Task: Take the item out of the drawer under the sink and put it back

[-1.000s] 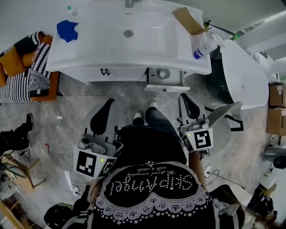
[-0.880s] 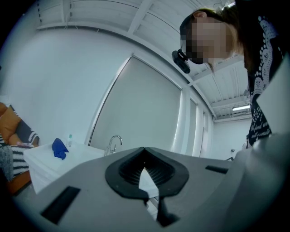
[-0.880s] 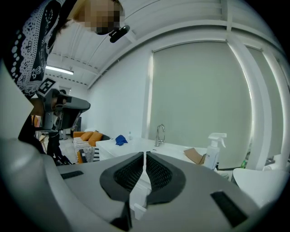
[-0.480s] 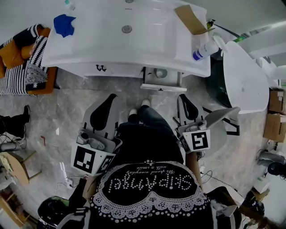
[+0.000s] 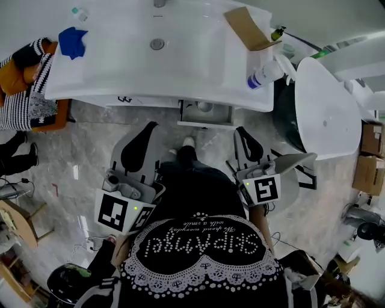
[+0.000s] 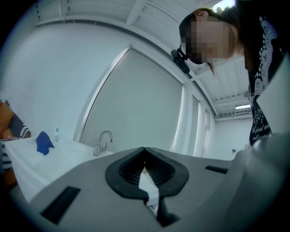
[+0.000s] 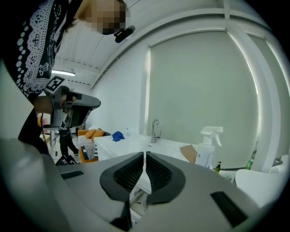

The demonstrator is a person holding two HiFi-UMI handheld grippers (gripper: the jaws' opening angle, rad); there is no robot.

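The drawer (image 5: 205, 123) under the white sink (image 5: 198, 66) stands pulled open, and the item (image 5: 204, 106) — something small, round and grey — lies inside it. Both tools hang well back from it: the left gripper (image 6: 144, 150) has its jaws pressed together on nothing, the right gripper (image 7: 145, 156) likewise.

- Sink (image 5: 192, 57) mid tabletop (image 5: 96, 78), faucet (image 5: 159, 3) behind it.
- Cloth (image 5: 72, 41) on tabletop's L end; cardboard (image 5: 246, 27) & spray bottle (image 5: 261, 75) on R end.
- Drawer (image 5: 204, 123) juts out under sink, item (image 5: 204, 106) in it.
- Person's foot (image 5: 187, 142) just before drawer, left gripper (image 5: 149, 127) & right gripper (image 5: 239, 130) either side.
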